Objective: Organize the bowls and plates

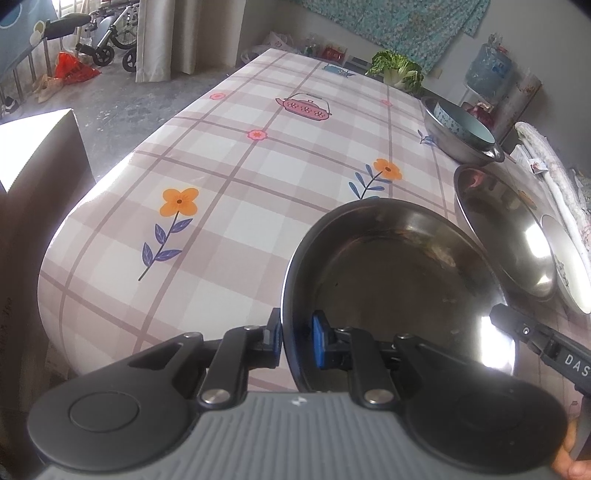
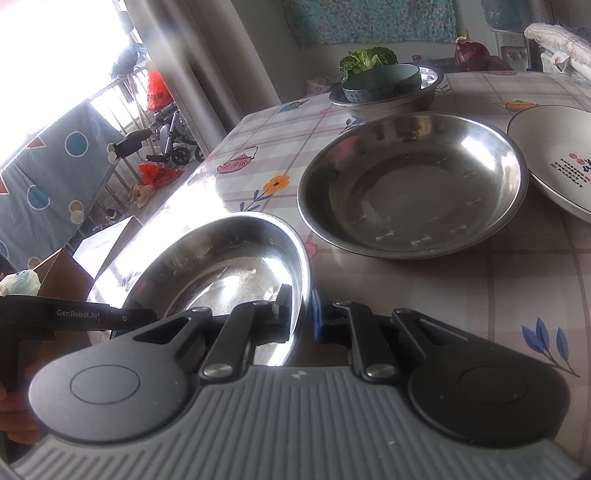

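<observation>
A table covered in a checked cloth printed with orange flowers and pink teapots fills both views; past its far-left side the room shows a grey floor, curtains, a wheelchair and red bags by a bright window. A patterned blue cloth hangs on the far wall. At the table's near edge a steel plate is gripped from both sides: the left gripper is closed on its rim, one blue pad inside and one finger outside, and the right gripper pinches the opposite rim the same way. The plate looks tilted, though glare makes it hard to say whether it touches the cloth. Just beyond it lies a wider steel plate, empty but for a few pale flecks. At the right edge beside that rests a white plate with red and dark printing. Near the far edge a steel basin holds a teal bowl. Behind it sit a leafy cabbage and a red onion.
</observation>
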Tool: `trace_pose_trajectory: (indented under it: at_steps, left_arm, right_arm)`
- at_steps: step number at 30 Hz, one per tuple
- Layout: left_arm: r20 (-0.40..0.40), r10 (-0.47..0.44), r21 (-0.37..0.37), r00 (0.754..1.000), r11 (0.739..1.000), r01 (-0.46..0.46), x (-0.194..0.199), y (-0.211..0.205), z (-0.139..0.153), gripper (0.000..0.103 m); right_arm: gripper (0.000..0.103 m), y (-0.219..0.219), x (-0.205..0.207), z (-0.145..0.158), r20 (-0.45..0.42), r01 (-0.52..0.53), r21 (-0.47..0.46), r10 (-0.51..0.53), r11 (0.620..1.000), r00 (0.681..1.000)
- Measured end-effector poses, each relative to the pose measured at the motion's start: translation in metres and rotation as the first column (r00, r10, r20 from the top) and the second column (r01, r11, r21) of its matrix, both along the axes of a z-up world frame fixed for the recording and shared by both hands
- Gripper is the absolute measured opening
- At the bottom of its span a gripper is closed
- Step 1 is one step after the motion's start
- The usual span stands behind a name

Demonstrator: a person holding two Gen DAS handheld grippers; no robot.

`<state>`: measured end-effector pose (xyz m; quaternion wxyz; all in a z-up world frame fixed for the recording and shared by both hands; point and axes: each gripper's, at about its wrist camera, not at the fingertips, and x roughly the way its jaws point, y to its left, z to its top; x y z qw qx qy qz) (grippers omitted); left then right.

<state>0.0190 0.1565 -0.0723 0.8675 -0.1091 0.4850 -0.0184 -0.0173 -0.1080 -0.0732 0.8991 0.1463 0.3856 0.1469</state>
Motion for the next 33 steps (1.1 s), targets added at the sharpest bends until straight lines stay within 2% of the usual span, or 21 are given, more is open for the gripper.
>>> trace_pose_trajectory:
  at_steps: [17, 33]
  left_arm:
    - [0.021, -0.011, -0.019, 1.0, 1.0, 0.012, 0.0008, -0.0009, 0.0011, 0.017]
    - [0.017, -0.039, 0.021, 0.999, 0.999, 0.038, 0.0078, -0.0056, -0.0006, 0.021]
  right_arm:
    - [0.011, 0.0006, -0.0009, 0.0008, 0.0, 0.021, -0.015, -0.021, 1.0, 1.0]
    - [0.013, 0.0009, 0.001, -0.002, -0.009, 0.018, -0.003, -0.018, 1.0, 1.0]
